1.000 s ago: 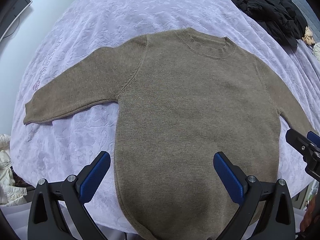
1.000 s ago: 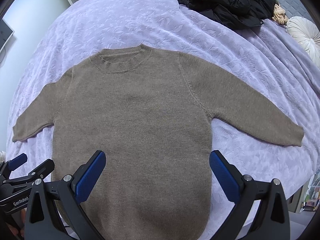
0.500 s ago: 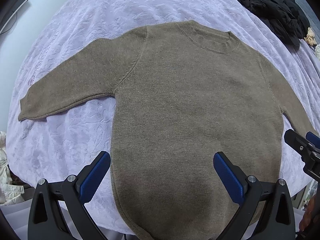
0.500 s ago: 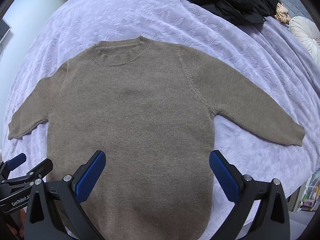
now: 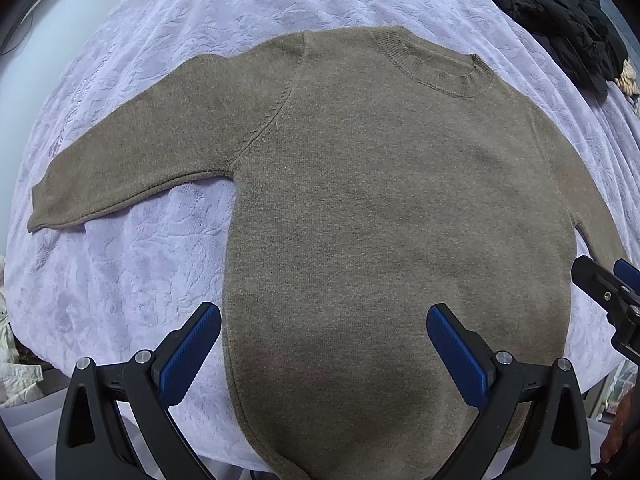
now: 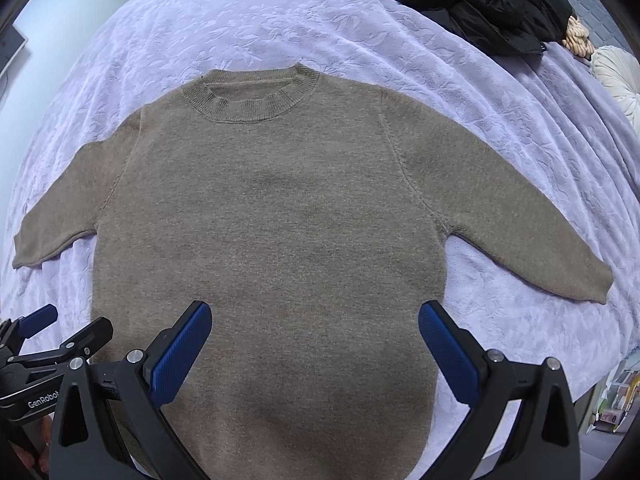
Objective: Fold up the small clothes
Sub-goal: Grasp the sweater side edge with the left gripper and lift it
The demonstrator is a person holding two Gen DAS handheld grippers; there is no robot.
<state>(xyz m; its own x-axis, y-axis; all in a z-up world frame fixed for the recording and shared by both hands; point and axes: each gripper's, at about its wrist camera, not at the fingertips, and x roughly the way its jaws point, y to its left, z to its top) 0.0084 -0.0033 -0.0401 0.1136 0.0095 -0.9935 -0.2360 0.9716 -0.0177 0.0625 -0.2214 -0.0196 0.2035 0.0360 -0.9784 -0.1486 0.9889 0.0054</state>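
On the lavender bedspread (image 5: 132, 280) our brown sweater (image 5: 380, 208) lies flat; left gripper (image 5: 324, 344) and right gripper (image 6: 316, 340) hover above it, both spread wide.

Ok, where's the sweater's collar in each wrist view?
Left wrist: collar sits upper right of centre.
Right wrist: collar sits upper left of centre.
Shared landmark: the black jacket at the top right of both views, on the bedspread beyond the sweater.

"GenRobot", seemingly cut off, on left gripper (image 6: 68, 330)
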